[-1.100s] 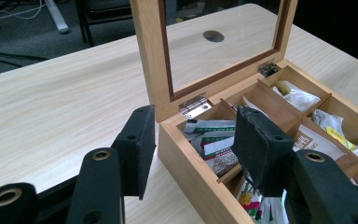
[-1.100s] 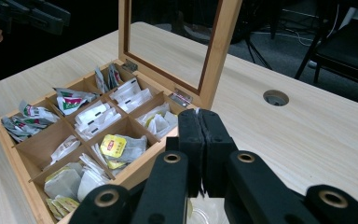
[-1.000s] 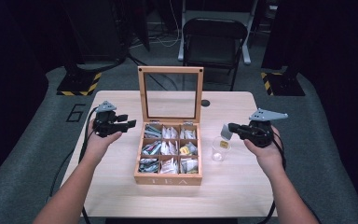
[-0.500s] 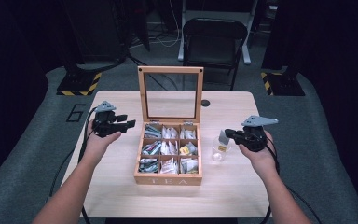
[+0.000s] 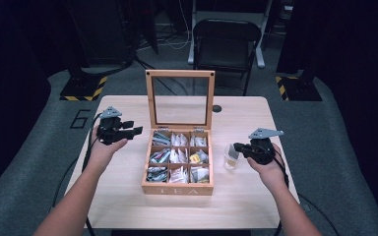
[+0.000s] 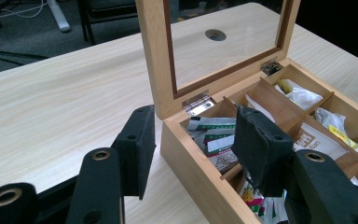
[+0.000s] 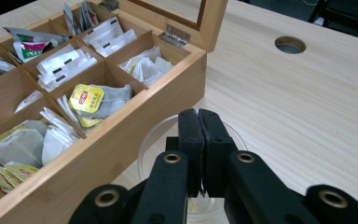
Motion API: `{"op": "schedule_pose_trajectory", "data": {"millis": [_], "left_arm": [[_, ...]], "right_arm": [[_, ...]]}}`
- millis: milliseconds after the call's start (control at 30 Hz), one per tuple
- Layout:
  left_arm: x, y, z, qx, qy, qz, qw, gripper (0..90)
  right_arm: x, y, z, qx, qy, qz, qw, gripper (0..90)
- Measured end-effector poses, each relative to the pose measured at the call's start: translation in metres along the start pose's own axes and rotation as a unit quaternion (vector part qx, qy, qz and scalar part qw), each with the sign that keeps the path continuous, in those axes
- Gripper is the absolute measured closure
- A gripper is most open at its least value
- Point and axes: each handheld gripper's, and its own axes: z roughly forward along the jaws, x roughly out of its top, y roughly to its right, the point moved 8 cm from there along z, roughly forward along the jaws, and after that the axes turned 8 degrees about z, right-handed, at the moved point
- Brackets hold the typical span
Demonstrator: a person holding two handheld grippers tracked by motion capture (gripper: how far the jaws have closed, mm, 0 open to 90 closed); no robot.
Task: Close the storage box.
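The right gripper (image 5: 240, 150), jaws pressed tight on what looks like a tea bag (image 5: 233, 152), hangs directly over the clear cup (image 5: 230, 158), which stands just right of the wooden tea box (image 5: 178, 189), so lowering is straight down.
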Motion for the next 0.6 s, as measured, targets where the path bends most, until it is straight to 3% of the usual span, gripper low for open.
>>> {"op": "schedule_pose_trajectory", "data": {"millis": [233, 600], "left_arm": [[-0.002, 0.000, 0.001, 0.000, 0.000, -0.002, 1.0000, 48.6], [-0.004, 0.000, 0.001, 0.001, 0.000, -0.004, 1.0000, 48.6]], "right_arm": [[-0.010, 0.003, 0.007, -0.003, -0.011, 0.008, 0.9999, 87.0], [-0.011, 0.002, 0.009, -0.002, -0.011, 0.012, 0.9999, 73.8]]}}
